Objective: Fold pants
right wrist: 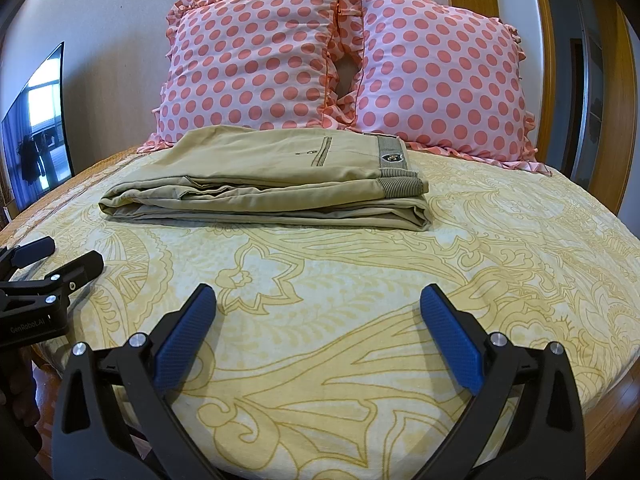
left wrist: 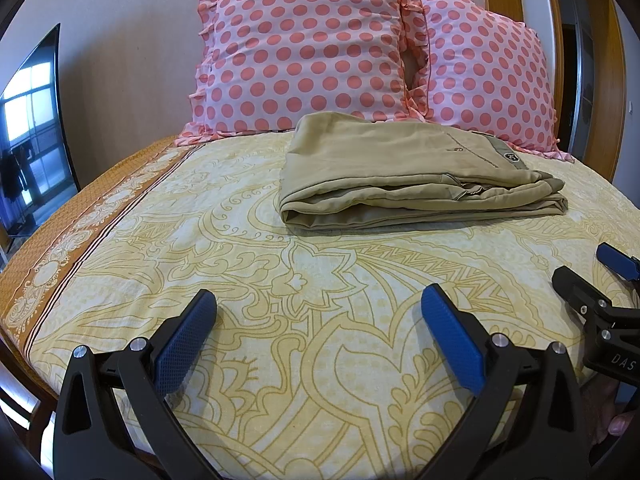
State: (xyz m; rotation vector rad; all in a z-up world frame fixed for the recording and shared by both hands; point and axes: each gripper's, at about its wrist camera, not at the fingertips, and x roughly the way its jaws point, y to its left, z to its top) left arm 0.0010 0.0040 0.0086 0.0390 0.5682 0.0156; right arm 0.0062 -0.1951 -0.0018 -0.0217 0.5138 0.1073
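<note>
Khaki pants [left wrist: 408, 176] lie folded in a flat stack on the bed, in front of the pillows; they also show in the right wrist view [right wrist: 272, 184], waistband with a badge to the right. My left gripper [left wrist: 318, 308] is open and empty, held above the bedspread well short of the pants. My right gripper [right wrist: 318, 308] is open and empty too, at about the same distance. Each gripper shows at the edge of the other's view: the right gripper [left wrist: 592, 272] and the left gripper [right wrist: 64, 256], both open.
Yellow patterned bedspread [left wrist: 280, 320] covers the bed. Two pink polka-dot pillows [left wrist: 304, 52] [right wrist: 440, 76] lean against the wall behind the pants. A dark screen [left wrist: 32, 132] stands left of the bed. A wooden door frame [right wrist: 600, 80] is at the right.
</note>
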